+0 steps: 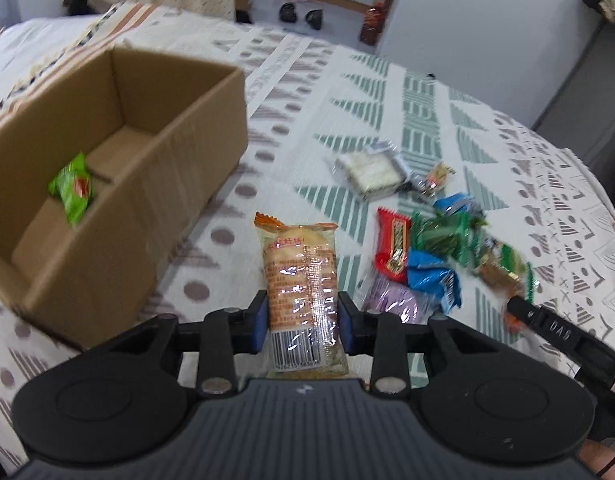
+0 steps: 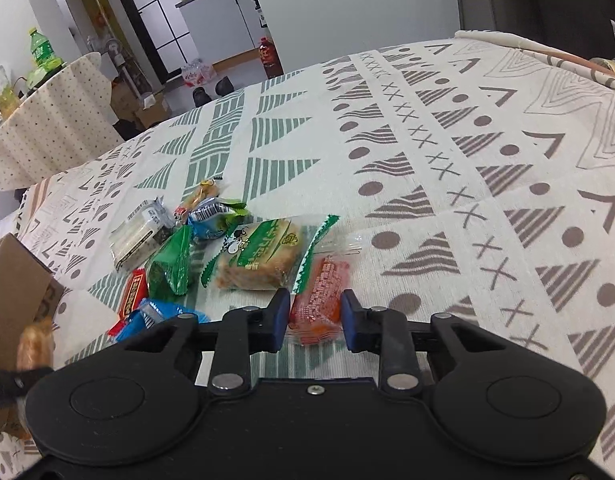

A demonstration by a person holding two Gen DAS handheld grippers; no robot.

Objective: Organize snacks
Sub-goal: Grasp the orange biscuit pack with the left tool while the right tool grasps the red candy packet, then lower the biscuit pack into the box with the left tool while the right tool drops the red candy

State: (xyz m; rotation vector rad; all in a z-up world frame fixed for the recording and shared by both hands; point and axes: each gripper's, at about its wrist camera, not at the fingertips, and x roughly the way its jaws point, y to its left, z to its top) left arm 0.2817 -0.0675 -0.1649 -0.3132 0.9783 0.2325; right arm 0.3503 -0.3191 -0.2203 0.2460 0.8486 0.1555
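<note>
A patterned cloth [image 2: 427,128] covers the table. One cardboard box [image 1: 147,184] stands open on it, to the left in the left wrist view, and one green packet [image 1: 72,188] lies inside on its floor.

The loose snacks lie in one pile [image 1: 431,236] on the cloth, right of the box and well apart from it. From the right wrist view I count about eight there: one white wafer pack [image 2: 137,234], one large cake in a green-printed wrapper [image 2: 259,256], one green pouch [image 2: 171,266], two blue packets [image 2: 211,220], one red bar [image 2: 133,294], one small orange sweet [image 2: 201,196], and one orange-red packet [image 2: 321,300]. A purple one [image 1: 391,300] shows only in the left view.

The left gripper [image 1: 303,322] is held level above the cloth, beside the box, its blue pads clamped on both sides of one clear-wrapped biscuit pack [image 1: 299,280].

The right gripper [image 2: 314,320] is low at the near edge of the pile, angled down. Its fingers straddle the orange-red packet; whether the pads press it I cannot tell.
</note>
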